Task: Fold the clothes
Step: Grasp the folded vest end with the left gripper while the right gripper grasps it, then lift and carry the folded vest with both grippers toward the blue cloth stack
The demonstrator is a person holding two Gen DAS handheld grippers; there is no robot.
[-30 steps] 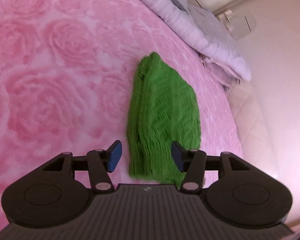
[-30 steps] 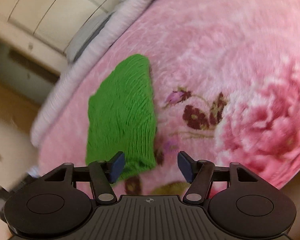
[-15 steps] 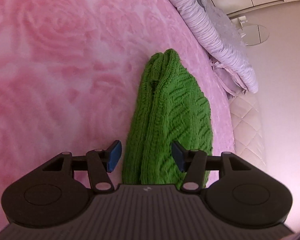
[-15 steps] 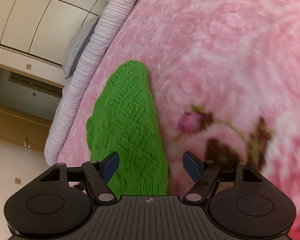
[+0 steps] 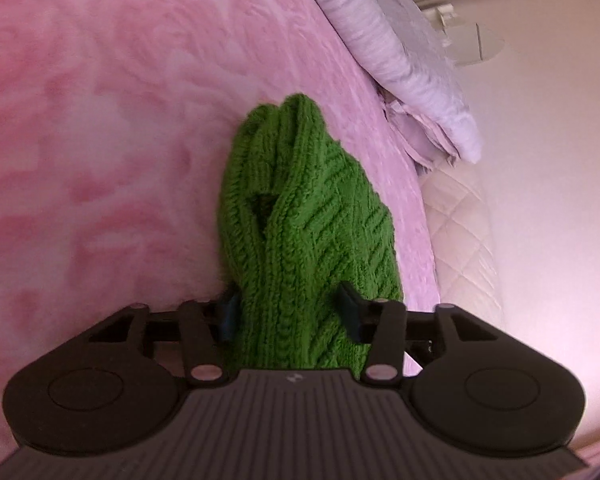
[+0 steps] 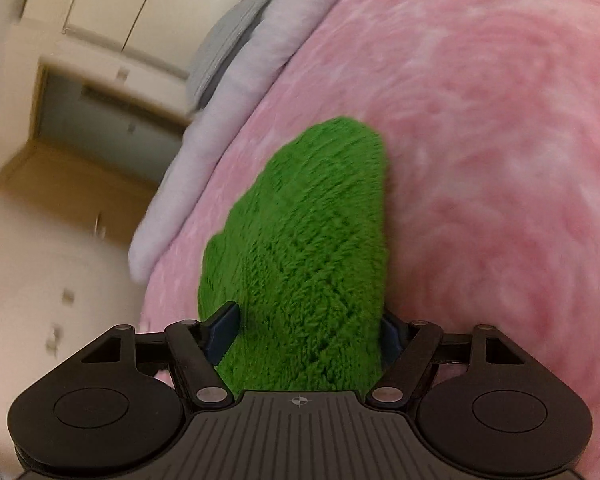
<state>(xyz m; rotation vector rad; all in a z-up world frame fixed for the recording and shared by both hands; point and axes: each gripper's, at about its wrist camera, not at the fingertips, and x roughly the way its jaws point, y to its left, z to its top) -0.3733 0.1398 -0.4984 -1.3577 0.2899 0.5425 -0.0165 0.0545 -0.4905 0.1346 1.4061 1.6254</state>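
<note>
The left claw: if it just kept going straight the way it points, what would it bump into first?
The green knitted sweater. The left claw has its jaws either side of the near end, which they have just been closing toward. Beyond it lies the pink blanket, though depth is hard to judge.

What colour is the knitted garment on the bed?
Bright green knitted garment, with a ribbed and diagonal stitch pattern; sharpest in the left wrist view.

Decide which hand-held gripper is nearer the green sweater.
Neither left nor right: both straddle the green sweater. The left hand-held gripper has just been closing, sweater between its jaws; the right hand-held gripper, open, flanks it too.
</note>
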